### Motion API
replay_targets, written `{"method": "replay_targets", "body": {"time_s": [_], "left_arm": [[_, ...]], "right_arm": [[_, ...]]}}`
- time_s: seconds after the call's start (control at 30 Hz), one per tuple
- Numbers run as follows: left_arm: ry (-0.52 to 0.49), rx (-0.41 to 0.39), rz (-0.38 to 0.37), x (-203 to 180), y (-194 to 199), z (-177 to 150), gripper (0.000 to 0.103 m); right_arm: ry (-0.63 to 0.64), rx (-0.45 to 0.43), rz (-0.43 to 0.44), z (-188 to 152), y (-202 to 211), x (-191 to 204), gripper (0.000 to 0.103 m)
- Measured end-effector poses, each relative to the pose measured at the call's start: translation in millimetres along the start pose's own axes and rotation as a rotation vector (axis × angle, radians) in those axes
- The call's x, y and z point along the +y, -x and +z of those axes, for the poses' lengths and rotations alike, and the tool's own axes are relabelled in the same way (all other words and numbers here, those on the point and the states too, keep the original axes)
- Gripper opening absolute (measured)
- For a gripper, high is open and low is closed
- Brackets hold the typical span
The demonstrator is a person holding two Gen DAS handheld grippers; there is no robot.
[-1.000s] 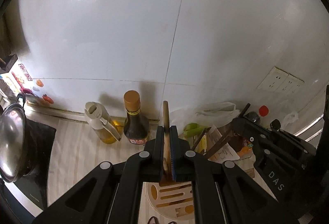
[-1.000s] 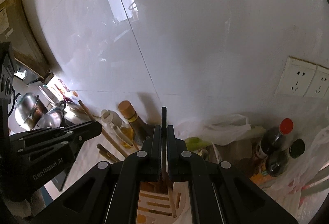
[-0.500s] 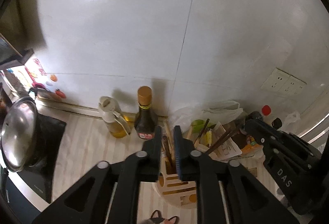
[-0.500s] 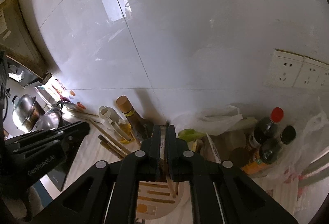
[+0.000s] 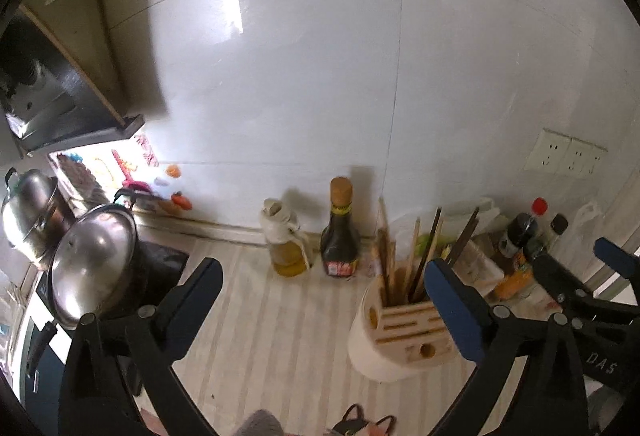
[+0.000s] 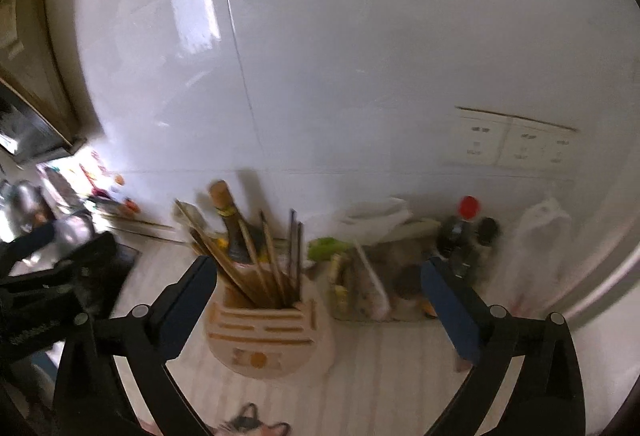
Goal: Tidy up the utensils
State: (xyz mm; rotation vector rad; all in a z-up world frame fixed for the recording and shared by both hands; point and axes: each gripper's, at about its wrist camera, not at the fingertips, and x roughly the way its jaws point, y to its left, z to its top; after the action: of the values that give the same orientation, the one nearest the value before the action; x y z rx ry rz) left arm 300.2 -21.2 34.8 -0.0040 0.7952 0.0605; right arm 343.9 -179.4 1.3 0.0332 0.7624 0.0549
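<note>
A white utensil holder (image 5: 372, 340) with a slotted wooden top stands on the striped counter. Several wooden chopsticks and sticks (image 5: 390, 260) stand upright in its back slot. My left gripper (image 5: 320, 272) hangs above and in front of the holder; its jaws are opening wide, with nothing between them. In the right wrist view the same holder (image 6: 320, 348) and sticks (image 6: 264, 264) sit low in the middle, blurred. My right gripper (image 6: 316, 270) is likewise drawn back from them, its jaws opening and nothing in them. Each gripper shows at the edge of the other's view.
Behind the holder stand an oil jug (image 5: 284, 240) and a dark sauce bottle (image 5: 340, 236) against the white tiled wall. Steel pots (image 5: 92, 268) sit on a stove at the left. Bottles (image 5: 528, 232) and plastic bags crowd the right, below wall sockets (image 5: 564, 155).
Both grippers were shut on sticks over the holder; they have let go, opened wide and pulled back and up. The sticks now stand in the holder.
</note>
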Motion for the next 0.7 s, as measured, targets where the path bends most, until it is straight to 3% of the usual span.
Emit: {"method": "replay_targets", "body": {"time_s": [0.47,0.7], "left_arm": [[-0.011,0.033,-0.003,20.4,17.9,-67.1,0.103],[-0.014,-0.03,0.016,20.0,74.6,-91.4,0.103]], "right_arm": [[-0.063,-0.013,-0.145,-76.9,37.5,-1.7,0.103],[-0.071,-0.102,-0.158,-104.0,96.4,-0.4,0.103]]}}
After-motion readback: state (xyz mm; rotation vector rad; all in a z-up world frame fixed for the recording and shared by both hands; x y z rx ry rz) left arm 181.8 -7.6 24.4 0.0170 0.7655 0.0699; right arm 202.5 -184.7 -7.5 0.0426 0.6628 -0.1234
